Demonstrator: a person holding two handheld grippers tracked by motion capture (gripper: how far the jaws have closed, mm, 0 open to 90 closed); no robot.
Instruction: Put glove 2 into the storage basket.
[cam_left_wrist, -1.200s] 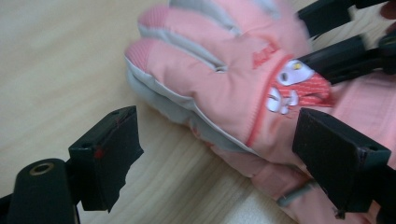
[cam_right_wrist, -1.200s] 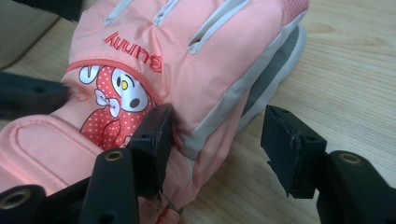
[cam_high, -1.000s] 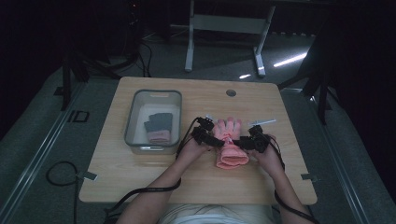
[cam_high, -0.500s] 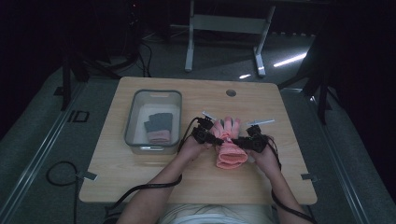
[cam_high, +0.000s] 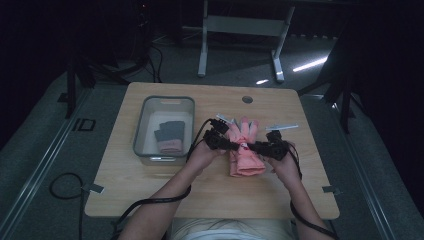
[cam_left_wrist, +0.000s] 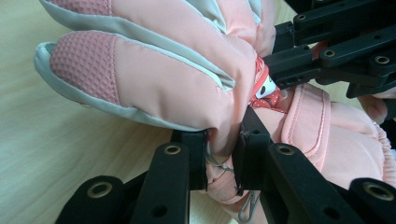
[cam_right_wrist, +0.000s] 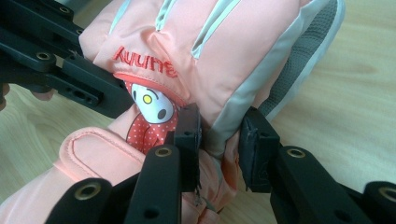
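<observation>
From the high view, a pink glove (cam_high: 245, 150) lies near the middle of the desk (cam_high: 150, 195), with its fingers pointing away from the person. The left tool (cam_high: 223, 143) grips one side of the glove and the right tool (cam_high: 256, 147) grips the other side. A grey bin (cam_high: 145, 125) sits just to the left, and a dark glove (cam_high: 169, 137) with a pink cuff lies inside it.

In the left gripper view, the left tool (cam_left_wrist: 219, 156) is clenched on a fold of the pink glove (cam_left_wrist: 163, 79) near the thumb side. The cloth is squeezed tight between the two black pads.

In the right gripper view, the right tool (cam_right_wrist: 219, 149) has just been closing, and it pinches the grey edge of the pink glove (cam_right_wrist: 233, 51) beside the little cartoon face.

The step looks like lifting the glove to carry it toward the bin. To do it well, both hands should rise together and at the same speed, so the glove stays flat and does not twist. The grips should stay firm, because the soft cloth could slip out.
</observation>
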